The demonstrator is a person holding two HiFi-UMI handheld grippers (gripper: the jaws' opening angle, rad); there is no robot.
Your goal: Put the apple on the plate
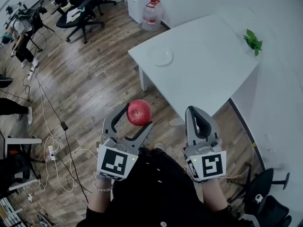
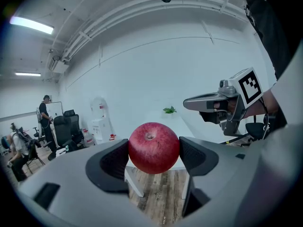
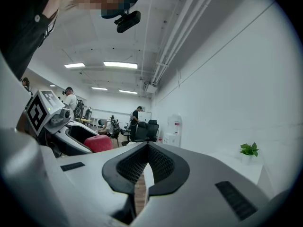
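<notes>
Left tool (image 1: 137, 117) pinches the apple (image 1: 139, 112) above the floor (image 1: 94, 89), my right tool (image 1: 194, 113) is pressed together, empty, and the plate (image 1: 162, 57) on the table (image 1: 208, 74) is bare.

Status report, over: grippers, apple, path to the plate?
Left gripper shut on apple, above floor, short of table. Right gripper shut, empty. Plate bare on table, nothing in the way.
</notes>
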